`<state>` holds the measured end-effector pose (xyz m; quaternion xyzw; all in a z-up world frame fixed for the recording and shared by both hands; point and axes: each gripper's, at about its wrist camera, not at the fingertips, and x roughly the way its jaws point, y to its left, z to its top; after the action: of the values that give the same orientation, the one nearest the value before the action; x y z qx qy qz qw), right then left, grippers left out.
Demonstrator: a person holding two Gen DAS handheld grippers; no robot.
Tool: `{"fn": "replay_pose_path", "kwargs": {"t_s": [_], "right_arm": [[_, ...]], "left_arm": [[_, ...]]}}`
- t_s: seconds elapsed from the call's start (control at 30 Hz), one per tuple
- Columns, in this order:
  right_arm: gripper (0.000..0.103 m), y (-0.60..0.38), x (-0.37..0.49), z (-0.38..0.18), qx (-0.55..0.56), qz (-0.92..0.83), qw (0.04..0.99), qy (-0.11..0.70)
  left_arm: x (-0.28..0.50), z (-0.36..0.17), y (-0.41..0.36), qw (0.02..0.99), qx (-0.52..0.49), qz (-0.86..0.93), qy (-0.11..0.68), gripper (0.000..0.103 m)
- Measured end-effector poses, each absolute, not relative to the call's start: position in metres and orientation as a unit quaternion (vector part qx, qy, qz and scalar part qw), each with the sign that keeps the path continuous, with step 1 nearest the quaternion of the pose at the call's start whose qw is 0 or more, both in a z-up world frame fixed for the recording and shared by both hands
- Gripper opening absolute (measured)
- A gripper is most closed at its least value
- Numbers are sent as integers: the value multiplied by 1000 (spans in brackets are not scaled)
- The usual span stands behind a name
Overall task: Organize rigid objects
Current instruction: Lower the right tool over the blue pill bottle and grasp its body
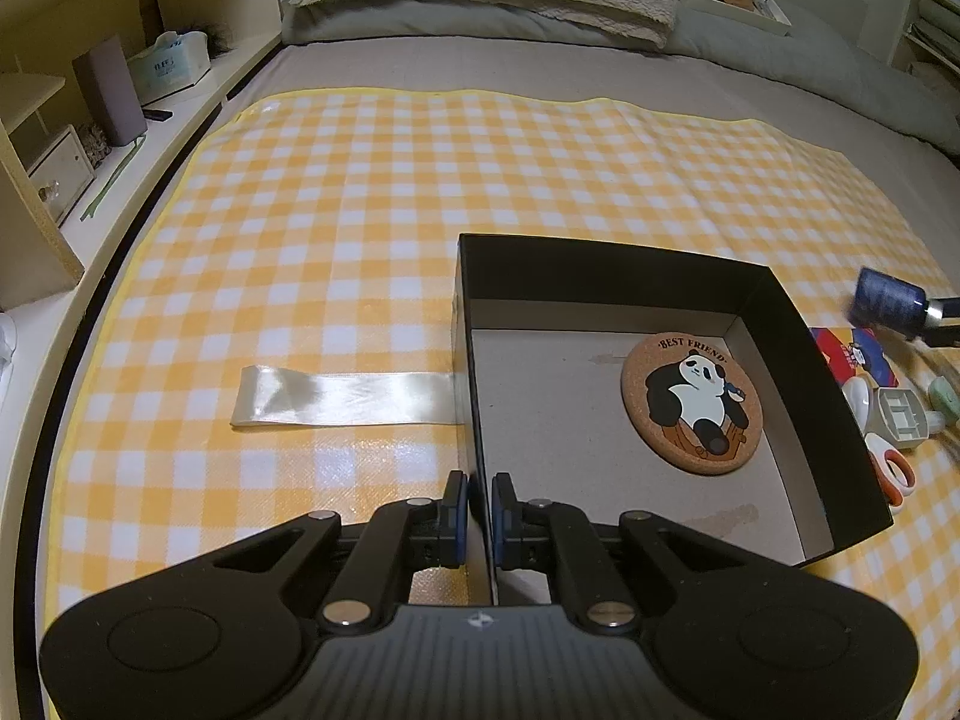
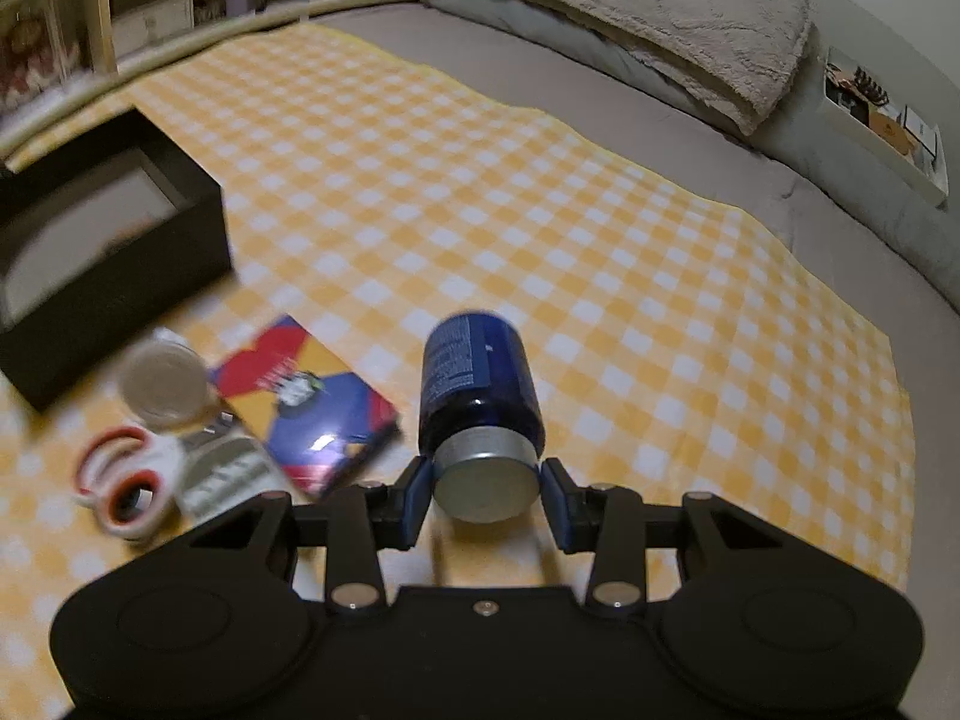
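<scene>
Both wrist views angled down, close; share black box (image 1: 780, 324).

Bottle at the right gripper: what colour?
Dark blue bottle with a silver cap; clearest in the right wrist view.
</scene>
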<state>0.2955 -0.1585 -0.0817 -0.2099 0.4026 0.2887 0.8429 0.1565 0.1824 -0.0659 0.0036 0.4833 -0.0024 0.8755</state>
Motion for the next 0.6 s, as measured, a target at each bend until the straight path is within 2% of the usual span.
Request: {"fn": "replay_pose_path", "kwargs": {"t_s": [0.27,0.6], "right_arm": [[40,-169,283,-53,-159,279,851,415],[40,-155,305,-54,-116,244,870,414]], "left_arm": [[157,-66,182,876,5,-2,483,10],[156,-66,182,876,6,-2,483,9]]}}
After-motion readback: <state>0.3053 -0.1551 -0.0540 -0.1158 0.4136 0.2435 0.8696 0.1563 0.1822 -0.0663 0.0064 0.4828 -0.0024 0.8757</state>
